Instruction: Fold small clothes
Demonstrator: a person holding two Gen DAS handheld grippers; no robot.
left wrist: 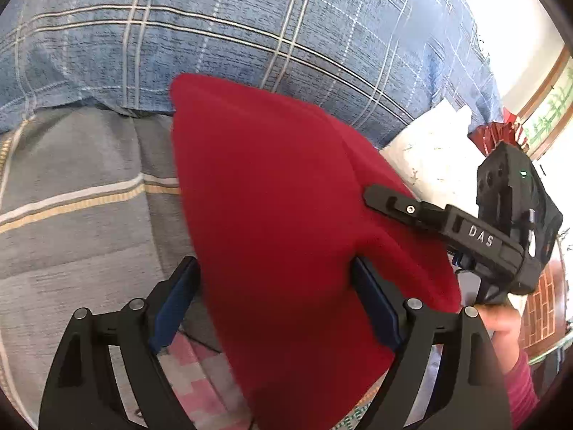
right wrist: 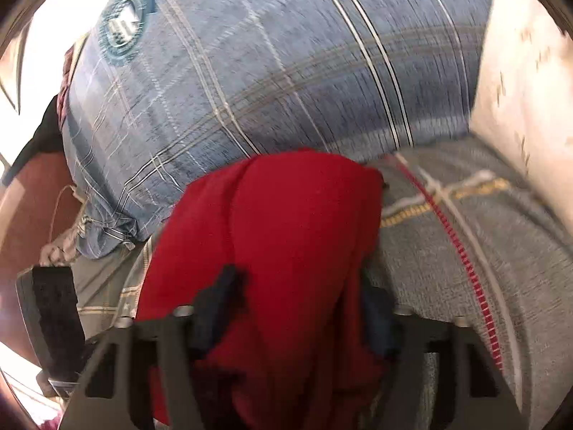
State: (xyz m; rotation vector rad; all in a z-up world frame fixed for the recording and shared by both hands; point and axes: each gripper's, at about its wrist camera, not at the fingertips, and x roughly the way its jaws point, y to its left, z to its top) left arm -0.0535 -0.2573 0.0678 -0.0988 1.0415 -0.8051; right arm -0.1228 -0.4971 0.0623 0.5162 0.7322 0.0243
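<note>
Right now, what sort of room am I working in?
Probably a bedroom, working on a bed: a big blue checked quilt lies bundled on a grey striped bedsheet, with a white patterned pillow beside it.

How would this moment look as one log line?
task: fold small clothes | item: red garment | left gripper: open around it | right gripper: garment between jaws, grip unclear

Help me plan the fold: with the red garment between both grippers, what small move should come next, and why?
Probably lower the red garment onto the grey bedspread and spread it flat: it bunches between the left gripper and the right gripper, still unfolded.
</note>
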